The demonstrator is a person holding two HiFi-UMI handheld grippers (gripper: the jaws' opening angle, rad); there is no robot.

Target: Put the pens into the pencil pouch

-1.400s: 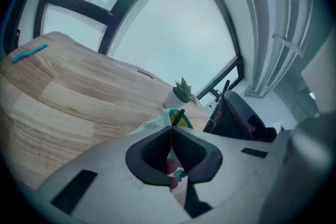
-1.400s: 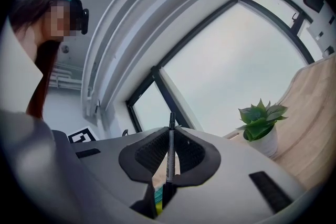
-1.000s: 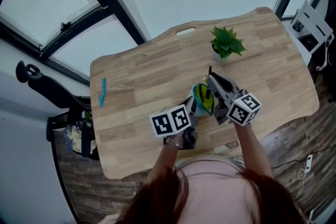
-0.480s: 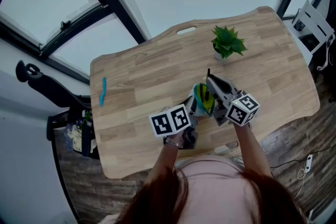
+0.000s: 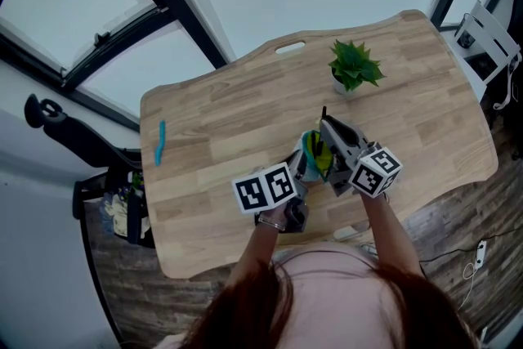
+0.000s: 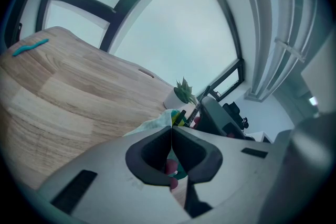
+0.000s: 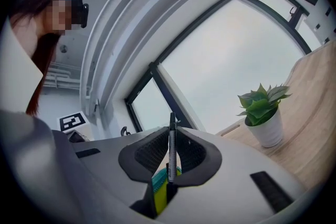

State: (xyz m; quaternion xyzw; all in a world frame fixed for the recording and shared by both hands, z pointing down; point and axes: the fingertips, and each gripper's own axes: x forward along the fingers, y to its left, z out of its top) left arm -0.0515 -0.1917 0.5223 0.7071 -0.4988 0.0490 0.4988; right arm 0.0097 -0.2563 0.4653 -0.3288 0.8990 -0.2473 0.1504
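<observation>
While the pencil pouch (image 5: pixel 317 153) is held upright above the worktop (image 5: pixel 221 127) — its edge pinched in the fully closed left gripper (image 6: pixel 171 131) — a dark pen (image 7: pixel 171 157) is clamped upright in the narrowly parted right gripper (image 7: pixel 171 134), its lower end at the pouch's yellow-green mouth.

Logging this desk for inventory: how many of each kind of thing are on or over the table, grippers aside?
pencil pouch: 1 (contents unclear)
black pen: 1
potted plant: 1
small blue item: 1
Total: 4
</observation>
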